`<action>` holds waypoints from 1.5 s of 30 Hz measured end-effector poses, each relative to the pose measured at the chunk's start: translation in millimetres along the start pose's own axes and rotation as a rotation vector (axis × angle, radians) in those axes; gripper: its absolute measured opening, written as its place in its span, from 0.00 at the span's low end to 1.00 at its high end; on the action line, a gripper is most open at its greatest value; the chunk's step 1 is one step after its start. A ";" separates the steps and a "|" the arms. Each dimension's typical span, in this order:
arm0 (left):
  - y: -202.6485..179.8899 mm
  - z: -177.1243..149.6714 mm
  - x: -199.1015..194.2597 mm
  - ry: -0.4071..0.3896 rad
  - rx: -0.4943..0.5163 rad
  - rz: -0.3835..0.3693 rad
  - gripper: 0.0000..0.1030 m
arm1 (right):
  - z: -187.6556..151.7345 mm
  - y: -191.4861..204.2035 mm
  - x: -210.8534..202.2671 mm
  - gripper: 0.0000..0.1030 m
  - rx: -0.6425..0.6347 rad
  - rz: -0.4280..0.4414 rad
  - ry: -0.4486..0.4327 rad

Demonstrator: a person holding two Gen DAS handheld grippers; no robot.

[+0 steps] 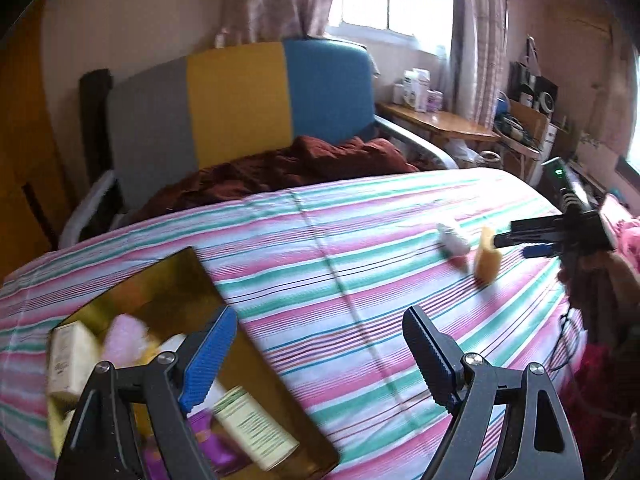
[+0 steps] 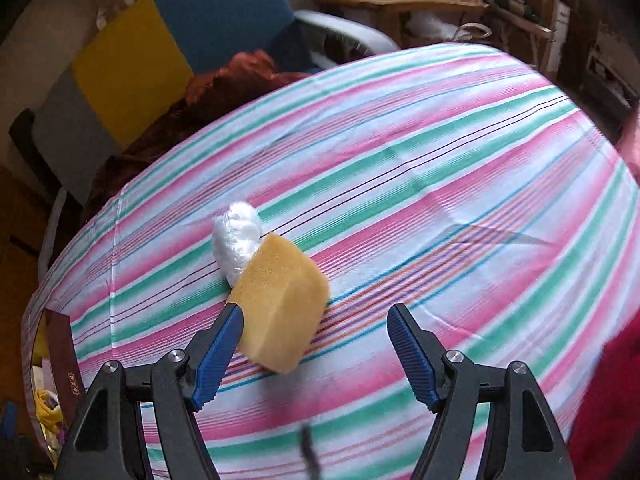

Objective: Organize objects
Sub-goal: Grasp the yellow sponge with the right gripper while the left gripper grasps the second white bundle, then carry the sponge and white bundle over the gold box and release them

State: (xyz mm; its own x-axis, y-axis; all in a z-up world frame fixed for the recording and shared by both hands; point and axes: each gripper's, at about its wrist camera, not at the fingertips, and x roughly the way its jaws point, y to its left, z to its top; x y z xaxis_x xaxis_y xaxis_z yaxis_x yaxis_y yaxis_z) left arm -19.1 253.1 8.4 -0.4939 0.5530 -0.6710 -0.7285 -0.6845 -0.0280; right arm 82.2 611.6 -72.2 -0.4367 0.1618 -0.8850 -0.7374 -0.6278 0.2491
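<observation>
one sponge (image 2: 282, 312), one white bundle (image 2: 237, 236) on striped sheet (image 2: 440, 200); left gripper (image 1: 320, 356), right gripper (image 2: 316, 344) both open, empty.

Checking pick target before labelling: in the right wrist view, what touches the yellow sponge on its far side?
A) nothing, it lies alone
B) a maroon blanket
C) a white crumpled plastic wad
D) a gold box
C: the white crumpled plastic wad lies against the far end of the yellow sponge on the striped sheet.
</observation>
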 end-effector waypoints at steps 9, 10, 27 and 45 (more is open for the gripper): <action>-37.8 44.4 60.1 0.059 -0.016 -0.081 0.83 | 9.8 -1.0 37.7 0.72 0.074 0.212 0.115; -42.8 48.9 66.7 0.061 -0.013 -0.086 0.83 | 10.0 -0.7 38.4 0.64 0.068 0.227 0.121; -121.4 83.1 188.4 0.177 0.172 -0.174 0.73 | 8.6 -19.7 -27.5 0.52 0.072 0.025 -0.125; -121.3 82.9 212.8 0.242 0.136 -0.229 0.26 | 6.3 12.0 -26.0 0.52 -0.123 0.094 -0.117</action>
State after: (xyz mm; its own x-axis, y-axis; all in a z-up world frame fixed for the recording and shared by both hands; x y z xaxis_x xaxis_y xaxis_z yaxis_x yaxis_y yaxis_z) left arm -75.2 493.3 -69.6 -0.1956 0.5454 -0.8150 -0.8717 -0.4775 -0.1103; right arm 81.5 604.6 -43.7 -0.5627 0.1811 -0.8066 -0.6254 -0.7313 0.2722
